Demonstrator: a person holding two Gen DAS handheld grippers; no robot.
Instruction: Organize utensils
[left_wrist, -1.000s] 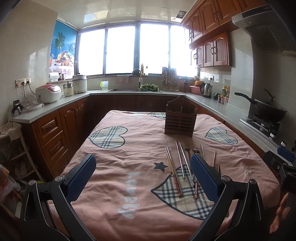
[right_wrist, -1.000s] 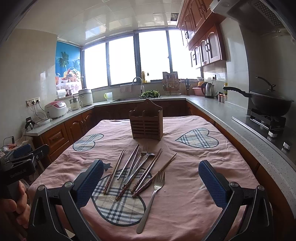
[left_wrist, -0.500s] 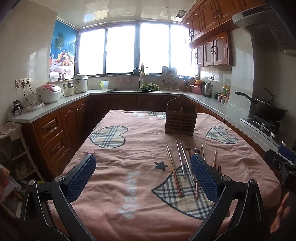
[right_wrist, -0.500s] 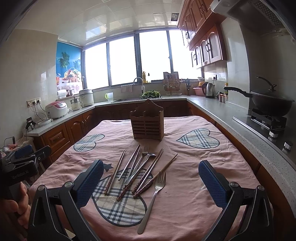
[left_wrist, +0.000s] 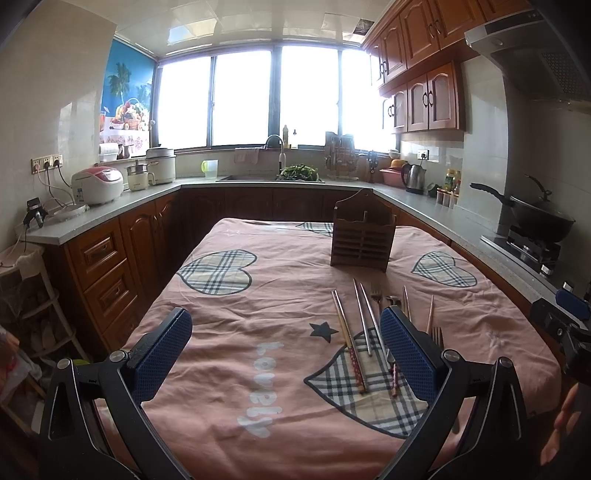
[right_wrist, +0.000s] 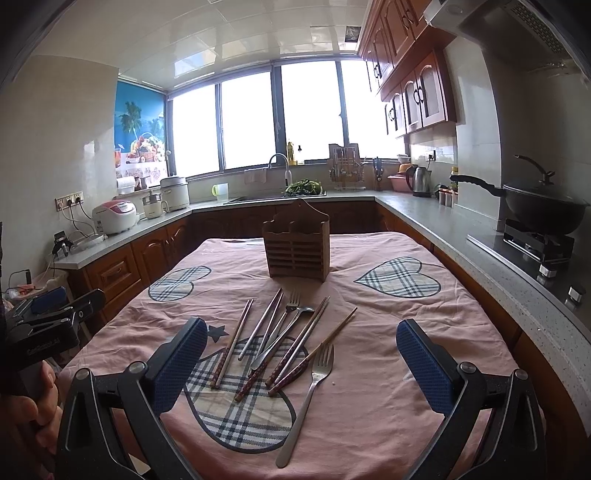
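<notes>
Claws (right_wrist: 301, 360) spread above loose utensils (right_wrist: 280, 336)

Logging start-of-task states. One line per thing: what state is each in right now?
left tool: open, empty, above the cloth
right tool: open, empty, above the utensils
wooden utensil holder: upright, no utensils visible in it
chopsticks: loose, flat on the tablecloth
forks: flat, not sorted
spoon: flat among the chopsticks
wok: lidded, on the stove

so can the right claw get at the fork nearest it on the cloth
Probably yes. The right claw is open, and the fork lies between its pads on the pink cloth, apart from the chopsticks, nothing over it.
</notes>
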